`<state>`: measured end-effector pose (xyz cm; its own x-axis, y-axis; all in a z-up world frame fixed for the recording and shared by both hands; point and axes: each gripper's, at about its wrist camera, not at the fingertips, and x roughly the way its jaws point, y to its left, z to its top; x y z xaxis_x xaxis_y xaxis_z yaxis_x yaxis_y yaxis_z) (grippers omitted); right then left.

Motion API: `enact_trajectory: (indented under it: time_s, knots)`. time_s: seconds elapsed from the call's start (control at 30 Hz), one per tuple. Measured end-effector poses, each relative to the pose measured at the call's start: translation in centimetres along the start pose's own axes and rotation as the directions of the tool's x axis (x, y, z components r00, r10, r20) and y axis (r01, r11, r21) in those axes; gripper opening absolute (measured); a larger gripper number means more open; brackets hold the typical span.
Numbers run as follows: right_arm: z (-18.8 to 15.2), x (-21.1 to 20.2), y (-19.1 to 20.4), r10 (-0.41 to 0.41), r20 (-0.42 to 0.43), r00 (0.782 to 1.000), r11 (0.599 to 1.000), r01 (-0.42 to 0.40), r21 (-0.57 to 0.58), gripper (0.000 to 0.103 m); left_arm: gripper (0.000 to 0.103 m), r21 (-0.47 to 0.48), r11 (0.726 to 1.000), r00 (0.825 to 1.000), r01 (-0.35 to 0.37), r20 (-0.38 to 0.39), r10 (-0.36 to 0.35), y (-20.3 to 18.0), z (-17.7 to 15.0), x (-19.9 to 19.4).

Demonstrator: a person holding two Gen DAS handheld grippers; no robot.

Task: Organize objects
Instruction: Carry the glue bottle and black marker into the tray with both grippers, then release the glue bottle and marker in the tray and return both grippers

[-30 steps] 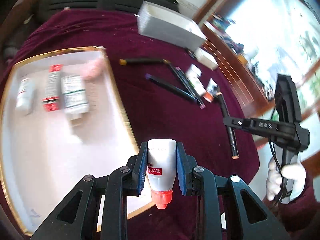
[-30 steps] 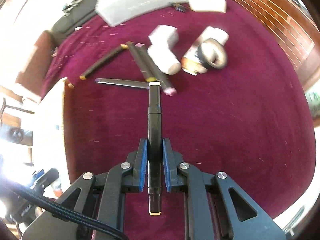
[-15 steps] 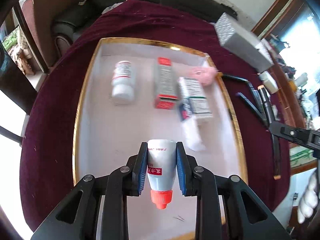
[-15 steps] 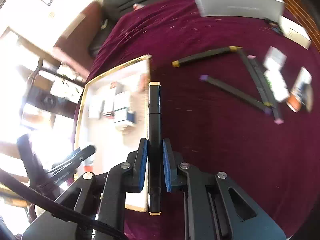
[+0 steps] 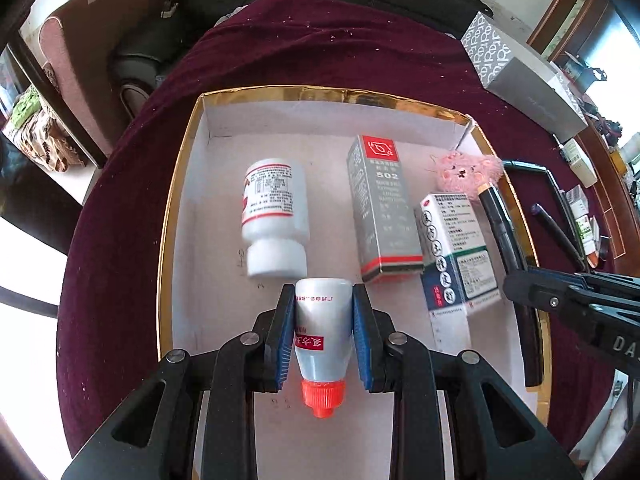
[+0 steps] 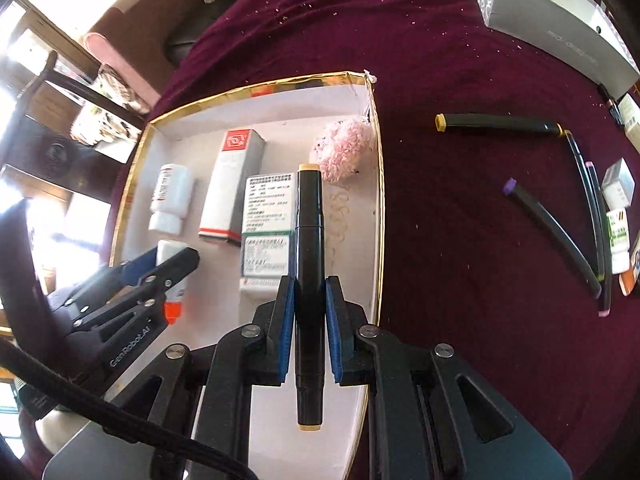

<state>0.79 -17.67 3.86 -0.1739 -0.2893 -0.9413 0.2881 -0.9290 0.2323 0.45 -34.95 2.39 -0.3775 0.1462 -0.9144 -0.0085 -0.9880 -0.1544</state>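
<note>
Your left gripper (image 5: 323,340) pinches a small glue bottle (image 5: 322,332) across its body, orange cap pointing back toward you, and hangs over the near middle of the gold-rimmed tray (image 5: 182,184) — a hold that, by my reading, lets the bottle go down flat beside the white pill bottle (image 5: 275,216). Your right gripper (image 6: 309,330) clamps a black marker (image 6: 308,280) at its lower half, the cream-tipped far end reaching over the tray's right side toward the pink plush toy (image 6: 345,148). Lengthwise alignment with the tray wall suggests you mean to lay it parallel to the boxes.

Already lying in the tray: the pill bottle at left, the grey 502 box (image 5: 382,208) in the middle, the blue-and-white medicine box (image 5: 456,252) to its right, and the plush in the far right corner. Loose markers (image 6: 554,232) lie on the maroon cloth (image 6: 460,280) well to the right; a grey patterned box (image 6: 556,20) sits at far right.

Hard to read — whether either held item touches the tray floor cannot be told. The marker hides part of the medicine box in the right view; the small cartons at the right edge are cut off, and their print is too small to make out.
</note>
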Motion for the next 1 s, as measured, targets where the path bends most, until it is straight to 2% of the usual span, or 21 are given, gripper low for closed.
enact_trajectory:
  time_s: [0.3,0.37,0.4,0.43,0.47,0.6,0.73,0.8,1.0]
  knots:
    - [0.6,1.0,-0.8,-0.038,-0.023,0.999,0.999,0.039,0.024,0.013,0.024,-0.022,1.000,1.000,-0.006,0.006,0.006,0.3,-0.2,-0.7]
    - [0.5,0.9,-0.9,-0.041,-0.024,0.999,0.999,0.042,0.026,0.014,0.028,-0.027,1.000,1.000,-0.009,0.011,0.010,0.4,-0.2,-1.2]
    - [0.5,0.7,-1.0,-0.040,-0.021,0.999,0.999,0.041,0.029,0.015,0.033,-0.032,0.999,1.000,-0.010,0.012,0.010,0.5,-0.3,-1.5]
    - [0.5,0.5,-0.9,-0.036,-0.018,0.999,0.999,0.036,0.027,0.016,0.039,-0.037,0.999,1.000,-0.009,0.013,0.010,0.5,-0.3,-1.7]
    - [0.5,0.3,-0.9,-0.034,-0.015,0.999,0.999,0.034,0.026,0.019,0.040,-0.043,0.999,1.000,-0.006,0.019,0.007,0.6,-0.4,-2.1]
    - [0.3,-1.3,-1.1,-0.025,0.023,0.999,0.999,0.025,0.027,0.033,0.041,-0.051,0.998,0.999,-0.025,0.024,0.026,0.3,-0.7,-3.2]
    - [-0.3,-4.2,-1.7,-0.025,0.100,0.995,0.999,0.022,0.032,0.039,0.041,-0.055,0.998,0.999,-0.032,0.032,0.034,-0.5,-1.0,-4.6]
    - [-0.8,-5.2,-2.2,-0.032,0.135,0.990,0.999,0.026,0.047,0.055,0.041,-0.043,0.998,0.997,-0.055,0.053,0.057,-1.1,-1.2,-5.6]
    - [-3.1,-5.3,-4.9,-0.024,0.107,0.994,0.997,0.016,0.078,0.057,0.042,-0.018,0.997,0.993,-0.079,0.089,0.080,-3.3,-1.4,-7.6]
